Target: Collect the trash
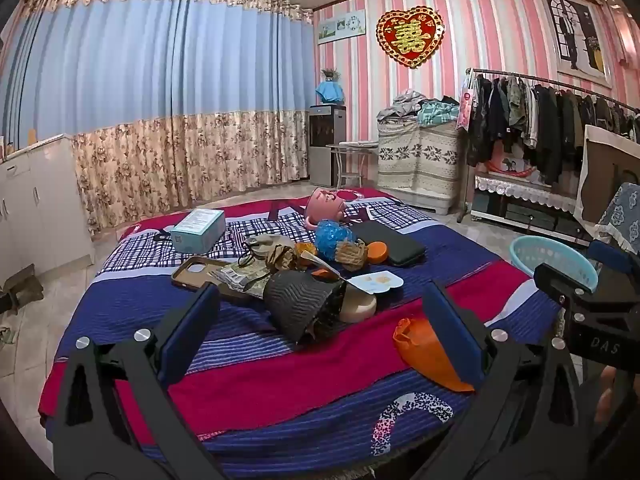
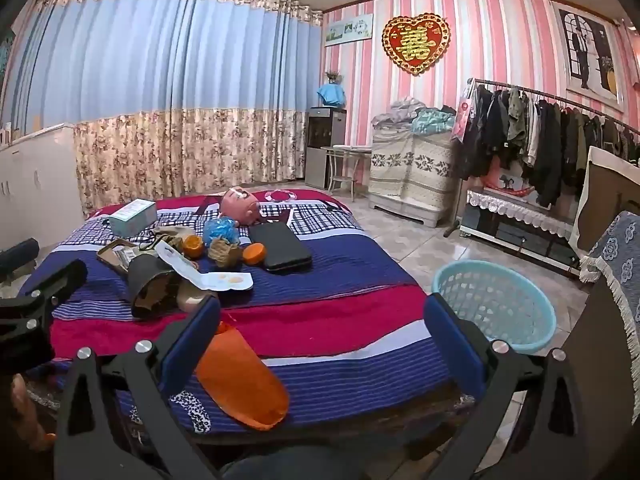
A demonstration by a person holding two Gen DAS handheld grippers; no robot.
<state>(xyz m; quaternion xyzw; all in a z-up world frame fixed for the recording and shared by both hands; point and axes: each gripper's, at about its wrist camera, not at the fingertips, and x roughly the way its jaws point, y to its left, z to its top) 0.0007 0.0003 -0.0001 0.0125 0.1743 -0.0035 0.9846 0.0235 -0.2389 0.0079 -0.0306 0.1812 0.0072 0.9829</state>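
A pile of clutter lies on the striped bed (image 1: 256, 392): a dark ribbed pouch (image 1: 300, 304), a white blister card (image 1: 376, 282), orange peel halves (image 1: 378, 254), a blue crinkly wrapper (image 1: 334, 236) and a brown paper wad (image 1: 352, 254). An orange wrapper (image 1: 424, 354) lies nearer, by the bed's front edge; it also shows in the right wrist view (image 2: 240, 380). My left gripper (image 1: 320, 316) is open and empty above the bed's near end. My right gripper (image 2: 320, 328) is open and empty, with the orange wrapper just by its left finger. A light blue basket (image 2: 496, 304) stands on the floor right of the bed.
On the bed also lie a phone case (image 1: 196, 272), a teal box (image 1: 198, 230), a black flat case (image 1: 390, 242) and a pink piggy bank (image 1: 326, 206). A clothes rack (image 1: 552, 128), a covered cabinet (image 1: 420, 160) and white cupboards (image 1: 36, 204) line the walls.
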